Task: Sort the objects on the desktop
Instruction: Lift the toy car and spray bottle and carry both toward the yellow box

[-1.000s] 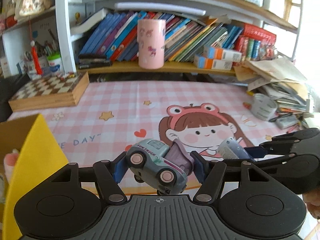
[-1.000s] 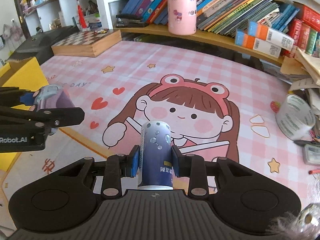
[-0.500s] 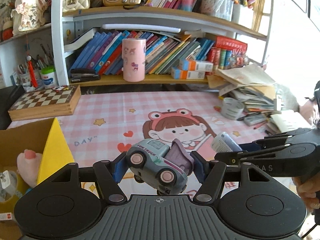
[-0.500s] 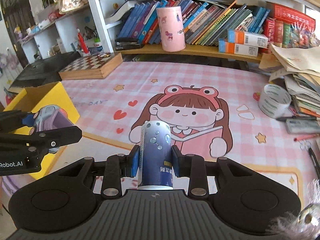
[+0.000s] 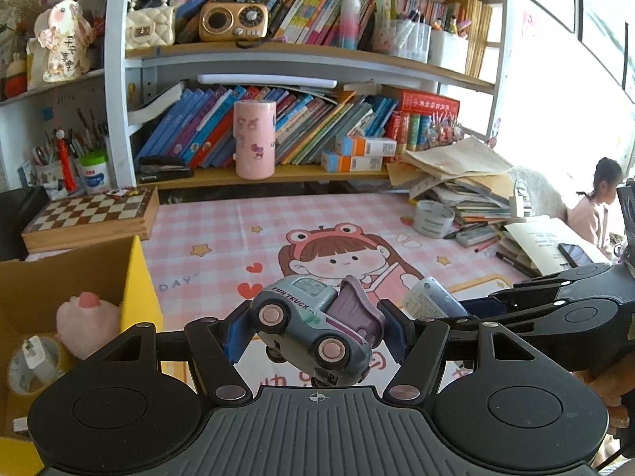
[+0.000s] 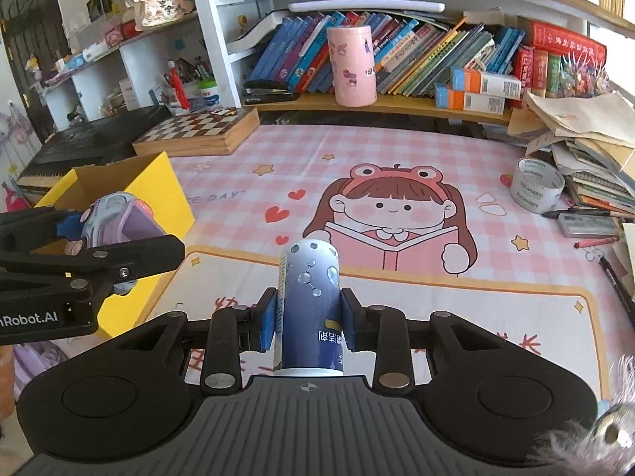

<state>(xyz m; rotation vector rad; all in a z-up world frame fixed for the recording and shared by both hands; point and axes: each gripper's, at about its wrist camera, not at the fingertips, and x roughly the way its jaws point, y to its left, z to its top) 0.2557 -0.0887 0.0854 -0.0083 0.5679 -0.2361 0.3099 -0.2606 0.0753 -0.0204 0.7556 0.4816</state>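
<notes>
The left hand-held gripper (image 5: 313, 335) pinches a small grey-and-purple toy truck (image 5: 311, 331) between its blue pads, the truck tilted nose-up and lifted clear of the counter (image 5: 222, 222). The right hand-held gripper (image 6: 305, 319) is pressed tight on a slim blue can (image 6: 311, 305) printed with bubbles, which stands upright between its fingers, also off the surface. Both loads hang above the pink cartoon mat, near its front edge. To the left sits an open yellow cardboard box (image 5: 137, 277), and inside it a pink plush toy (image 5: 85, 323), a roll of tape and a white charger are visible, so it looks like the collecting bin for this sort. From the right wrist view the truck sits just beside the box's near wall, at about rim height. The step in hand appears to be the carry: both objects are secured and held in the air, neither yet delivered. The next move likely calls for bringing the truck over the box opening, past the yellow wall, and spreading the fingers only once it is above the plush toy. The can would probably follow, though whether it belongs in the same box cannot be told; the two grippers are near each other, so they should go in turn.
</notes>
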